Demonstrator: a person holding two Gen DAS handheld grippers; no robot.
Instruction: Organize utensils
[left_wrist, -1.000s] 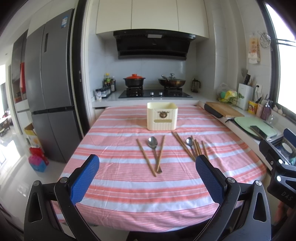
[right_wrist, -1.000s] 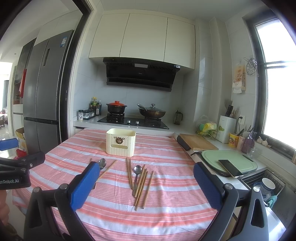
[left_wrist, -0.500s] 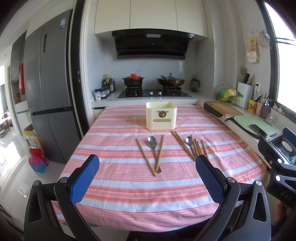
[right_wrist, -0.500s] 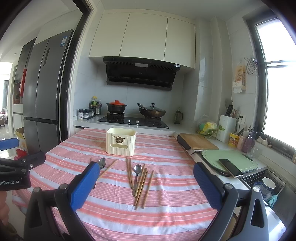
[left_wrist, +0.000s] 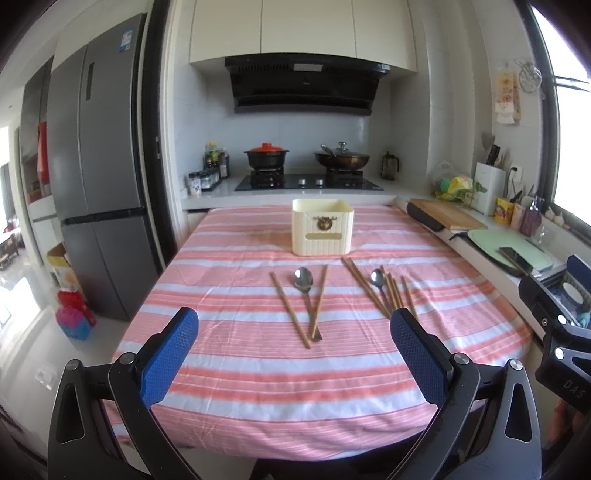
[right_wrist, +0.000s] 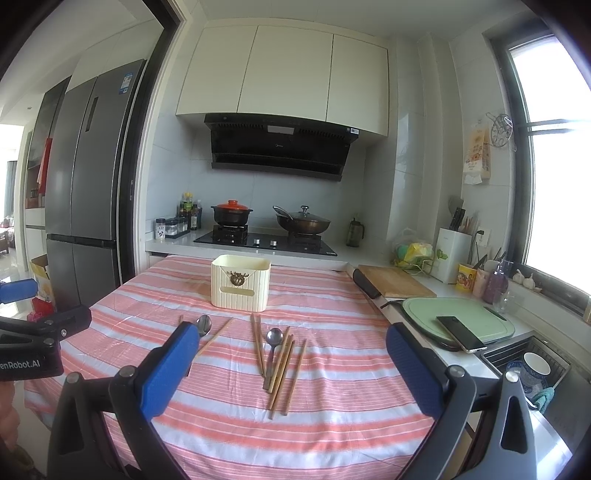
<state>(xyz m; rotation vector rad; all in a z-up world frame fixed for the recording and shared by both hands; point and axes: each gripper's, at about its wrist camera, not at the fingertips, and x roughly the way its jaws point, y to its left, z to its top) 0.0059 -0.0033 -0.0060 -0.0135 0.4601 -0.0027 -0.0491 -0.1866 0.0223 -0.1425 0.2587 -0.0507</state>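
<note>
Metal spoons (left_wrist: 303, 277), two; cream holder (left_wrist: 322, 226), one; left gripper (left_wrist: 294, 354) and right gripper (right_wrist: 291, 369) wide apart, empty.

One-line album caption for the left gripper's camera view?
Open left gripper faces spoons, chopsticks and a cream holder on a striped table.

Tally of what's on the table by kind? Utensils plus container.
spoons: 2
chopsticks: 7 visible (2 by the left spoon, 5 by the right; these overlap, so one may be hidden)
cream holder box: 1
Total: 10
</note>
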